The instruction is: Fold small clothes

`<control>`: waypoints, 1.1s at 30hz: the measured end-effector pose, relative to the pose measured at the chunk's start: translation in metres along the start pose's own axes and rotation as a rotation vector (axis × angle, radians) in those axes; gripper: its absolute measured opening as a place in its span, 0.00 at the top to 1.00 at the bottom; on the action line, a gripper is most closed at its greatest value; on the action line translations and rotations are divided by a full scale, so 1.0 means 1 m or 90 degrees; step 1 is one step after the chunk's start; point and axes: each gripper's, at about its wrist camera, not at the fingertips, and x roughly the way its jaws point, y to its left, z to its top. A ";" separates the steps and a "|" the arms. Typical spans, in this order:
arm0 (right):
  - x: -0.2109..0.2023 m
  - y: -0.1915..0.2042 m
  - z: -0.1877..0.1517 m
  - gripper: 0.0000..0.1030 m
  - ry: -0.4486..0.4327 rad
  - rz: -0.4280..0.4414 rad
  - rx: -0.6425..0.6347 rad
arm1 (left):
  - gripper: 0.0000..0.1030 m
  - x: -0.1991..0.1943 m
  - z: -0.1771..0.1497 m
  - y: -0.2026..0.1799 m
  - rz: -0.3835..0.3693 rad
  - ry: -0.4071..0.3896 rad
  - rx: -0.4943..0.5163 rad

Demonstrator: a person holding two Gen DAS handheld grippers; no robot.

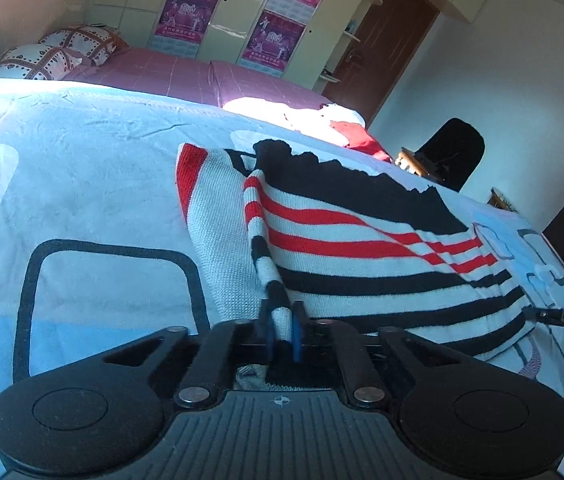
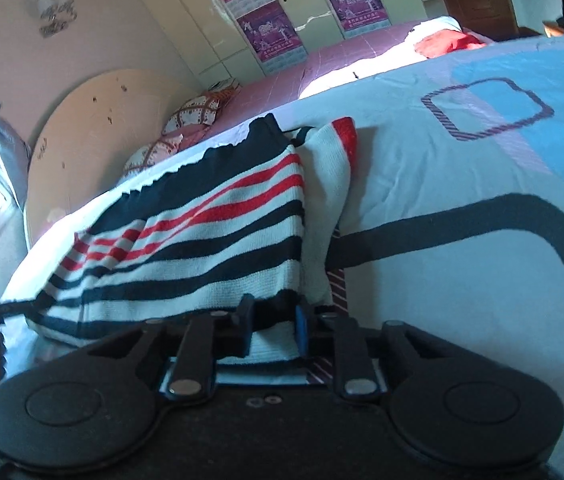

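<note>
A striped knitted garment (image 1: 362, 248) lies on a bed, on a pale bedspread (image 1: 102, 184) printed with dark rounded outlines and blue patches. The knit is white with navy and red bands, and a wide navy hem runs along its far edge. One side is folded over the rest, so a plain white panel with a red edge shows beside the fold.

The left hand-held gripper (image 1: 282, 334) is clenched on the garment's near corner; a narrow twist of striped fabric rises from between its blue pads. The right hand-held gripper (image 2: 272, 330) grasps the near edge at the other corner, with white and navy knit pinched between its pads. How much cloth sits inside either grip is hidden by the black housings, which fill the lower part of both views.

At the frame edges, part of a hand on a gripper handle is cut off. Farther across the bed lies a red cloth (image 2: 448, 44), washed out by sunlight and hard to make out. Patterned pillows (image 1: 54, 54) rest on a pink sheet before a wardrobe (image 1: 226, 12) hung with purple posters.
</note>
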 end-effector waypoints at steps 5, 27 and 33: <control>-0.025 0.008 0.002 0.93 -0.016 -0.008 -0.023 | 0.95 -0.017 0.000 -0.006 0.015 -0.006 0.033; 0.060 0.148 -0.006 0.64 -0.064 -0.130 -0.217 | 0.24 0.054 -0.002 -0.190 0.140 -0.052 0.215; 0.078 0.140 -0.026 0.43 -0.038 -0.223 -0.322 | 0.18 0.071 -0.040 -0.188 0.166 -0.014 0.254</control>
